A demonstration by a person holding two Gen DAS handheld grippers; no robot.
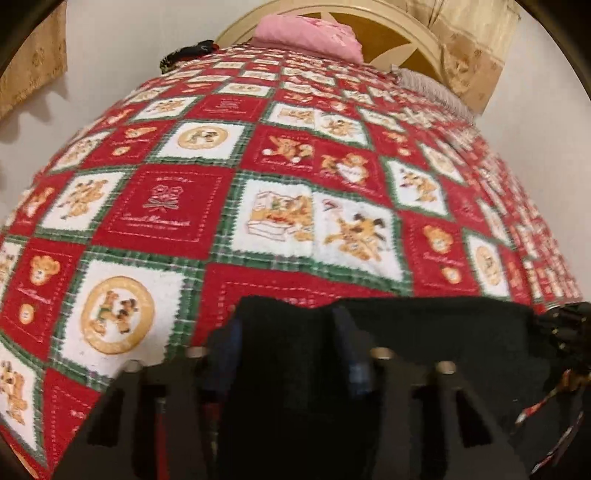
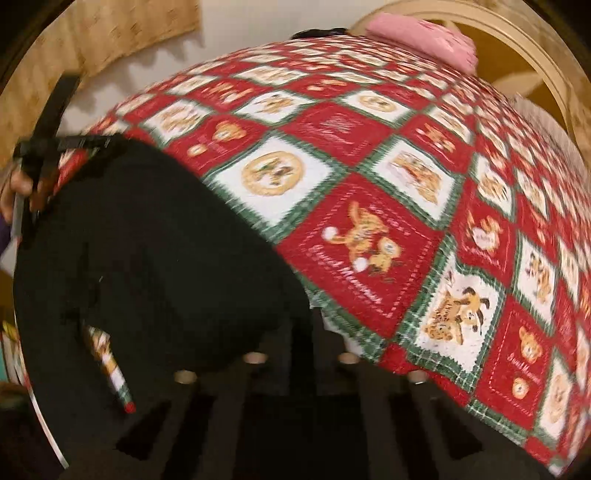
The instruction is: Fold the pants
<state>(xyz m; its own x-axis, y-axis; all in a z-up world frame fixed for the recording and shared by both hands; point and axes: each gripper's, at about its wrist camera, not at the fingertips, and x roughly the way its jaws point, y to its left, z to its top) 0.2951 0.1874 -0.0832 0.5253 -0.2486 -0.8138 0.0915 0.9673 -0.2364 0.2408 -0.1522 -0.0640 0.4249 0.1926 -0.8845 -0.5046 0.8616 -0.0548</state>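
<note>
The black pants (image 1: pixel 424 332) lie at the near edge of the bed. In the left wrist view a bunched fold of them stands between the blue pads (image 1: pixel 345 332) of my left gripper (image 1: pixel 291 325), which is shut on it. In the right wrist view the pants (image 2: pixel 147 240) spread across the lower left and drape over my right gripper (image 2: pixel 299 332). Its dark fingers are mostly hidden and blurred, and they look shut on the cloth's edge. The left gripper (image 2: pixel 40 162), held by a hand (image 2: pixel 13 195), shows at the pants' far left end.
A red, green and white patchwork blanket (image 1: pixel 295 184) with bear pictures covers the bed. A folded pink cloth (image 1: pixel 310 33) rests against the cream headboard (image 1: pixel 391 40), and a grey cushion (image 1: pixel 432 88) sits to its right. Gold curtains (image 1: pixel 33 62) hang on the wall.
</note>
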